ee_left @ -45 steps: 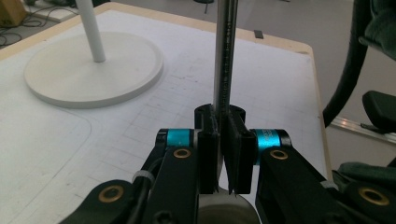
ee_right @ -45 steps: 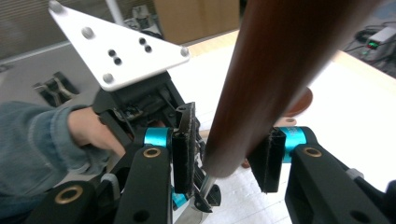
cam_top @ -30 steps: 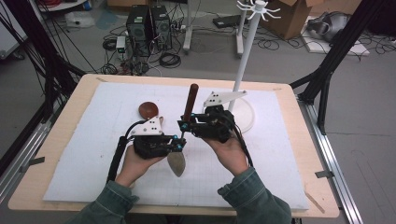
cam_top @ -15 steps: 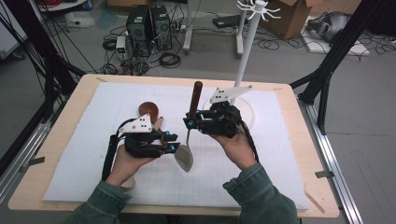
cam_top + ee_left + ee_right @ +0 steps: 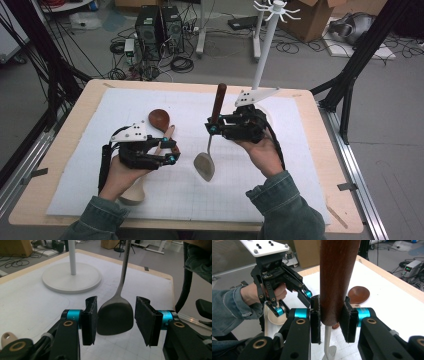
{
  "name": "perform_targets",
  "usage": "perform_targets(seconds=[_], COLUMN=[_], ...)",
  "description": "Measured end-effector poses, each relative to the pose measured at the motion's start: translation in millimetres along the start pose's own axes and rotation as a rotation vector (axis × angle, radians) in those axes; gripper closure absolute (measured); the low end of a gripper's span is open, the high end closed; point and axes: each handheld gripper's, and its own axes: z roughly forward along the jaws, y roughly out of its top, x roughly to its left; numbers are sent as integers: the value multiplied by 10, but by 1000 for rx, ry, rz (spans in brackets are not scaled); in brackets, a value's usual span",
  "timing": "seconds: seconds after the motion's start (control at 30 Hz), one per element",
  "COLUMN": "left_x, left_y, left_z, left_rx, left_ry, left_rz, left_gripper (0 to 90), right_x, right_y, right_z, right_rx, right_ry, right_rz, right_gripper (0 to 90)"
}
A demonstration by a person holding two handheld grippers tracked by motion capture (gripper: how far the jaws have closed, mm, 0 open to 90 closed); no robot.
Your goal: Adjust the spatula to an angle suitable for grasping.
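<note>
1. White mat (image 5: 300, 165) covers the light wooden table (image 5: 330, 150), mid-frame in high view.
2. Left gripper (image 5: 170, 152) at centre-left, over the pale wooden spoon (image 5: 134, 192); brown wooden spoon (image 5: 159, 119) just behind it.
3. Right gripper (image 5: 211, 128) at centre-right, clamped on the dark wooden handle of the metal spatula (image 5: 204, 166); blade hangs below, between the left gripper's parted jaws.
4. White hook stand (image 5: 265, 50) behind the right gripper, upper right.

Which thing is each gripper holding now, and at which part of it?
The right gripper holds the spatula by the lower end of its dark wooden handle. The left gripper is open, its jaws either side of the blade, holding nothing.
</note>
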Motion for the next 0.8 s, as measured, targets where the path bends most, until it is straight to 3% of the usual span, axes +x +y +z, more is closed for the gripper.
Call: perform_targets(seconds=[0.47,0.8], left_x=[41,152], left_y=[-119,-188], left_z=[-310,-553], left_rx=[-11,-30], left_ry=[62,110], left_rz=[-16,-38], left_gripper=[413,366], right_x=[-206,-348], right_y=[28,82], right_z=[-130,-241], right_rx=[12,13], right_ry=[1,-18], right_rz=[5,7], right_gripper=[735,735])
